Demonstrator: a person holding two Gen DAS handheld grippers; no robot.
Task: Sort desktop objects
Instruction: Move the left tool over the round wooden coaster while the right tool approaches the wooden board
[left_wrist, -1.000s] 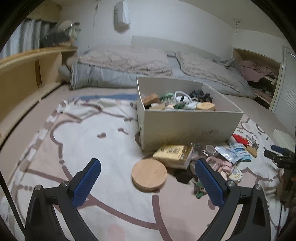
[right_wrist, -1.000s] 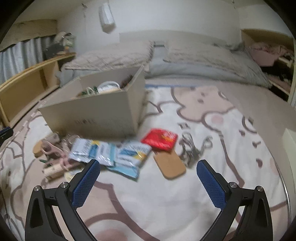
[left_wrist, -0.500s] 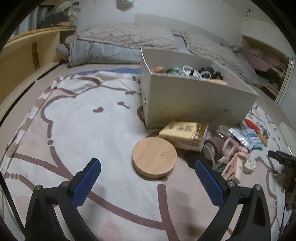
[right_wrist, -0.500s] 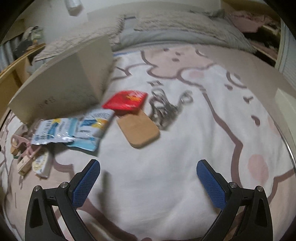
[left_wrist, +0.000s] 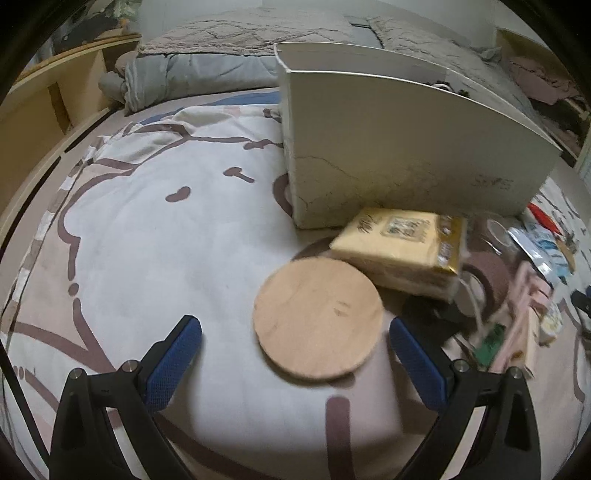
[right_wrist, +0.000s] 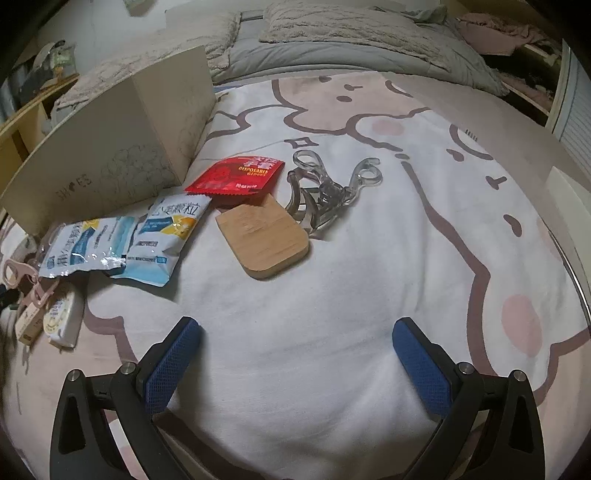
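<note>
1. The left tongs (left_wrist: 295, 338) hang spread wide and empty, low over the bed, with the round wooden disc (left_wrist: 317, 318) lying flat on the cartoon-print sheet (left_wrist: 155, 236) between and just ahead of their blue pads. This looks like the approach to a pick of that disc, probably for the white box (left_wrist: 406, 155) behind it.
2. To do it well, I judge the tongs should centre on the disc first; it sits nearer the right pad than the left. It is thin and flat on soft bedding, so the pads likely need to press down into the sheet to catch its rim on both sides.
3. The yellow tissue pack (left_wrist: 402, 247) touches or just overlaps the disc's far edge and leans by the box wall; closing there could drag it along.
4. The right tongs (right_wrist: 295, 354) are likewise spread and hold nothing, above bare sheet. Ahead of them lie a small wooden board (right_wrist: 264, 242), a red glove packet (right_wrist: 236, 175) partly on it, clear plastic clips (right_wrist: 325, 188) just beside it, and two blue-white sachets (right_wrist: 122, 236) toward the box.
5. A blurred heap of small pink and green items crowds the sheet beyond the left tongs' right pad, so a wide sweep there risks scattering them.
</note>
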